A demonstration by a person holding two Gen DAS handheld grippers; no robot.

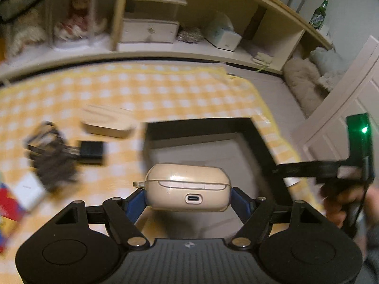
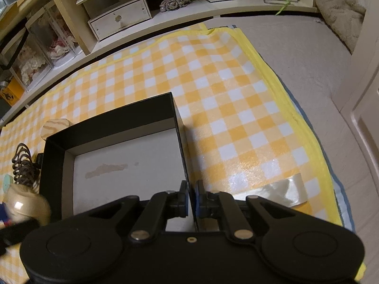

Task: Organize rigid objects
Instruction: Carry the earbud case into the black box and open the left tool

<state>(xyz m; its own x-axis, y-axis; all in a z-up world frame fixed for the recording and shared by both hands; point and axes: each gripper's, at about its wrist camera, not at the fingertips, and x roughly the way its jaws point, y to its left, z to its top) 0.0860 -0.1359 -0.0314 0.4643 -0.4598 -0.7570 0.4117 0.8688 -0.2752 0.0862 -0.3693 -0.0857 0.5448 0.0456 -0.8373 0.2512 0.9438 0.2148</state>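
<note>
My left gripper (image 1: 188, 195) is shut on a beige earbud case (image 1: 188, 184), charging port facing the camera, held above the open black box (image 1: 201, 124). The case also shows blurred at the left of the right wrist view (image 2: 26, 204). My right gripper (image 2: 192, 195) is shut on the right wall of the black box (image 2: 181, 127), one finger inside and one outside. The box has a pale bare floor. The right gripper shows at the right edge of the left wrist view (image 1: 350, 168).
On the yellow checked mat (image 2: 225, 82) left of the box lie a wooden block (image 1: 107, 120), a black adapter (image 1: 91, 152) with a dark coiled cable (image 1: 51, 158), a white box (image 1: 28, 187) and a colourful box (image 1: 8, 210). Shelves (image 2: 113, 19) stand behind. A silver sheet (image 2: 279, 193) lies at right.
</note>
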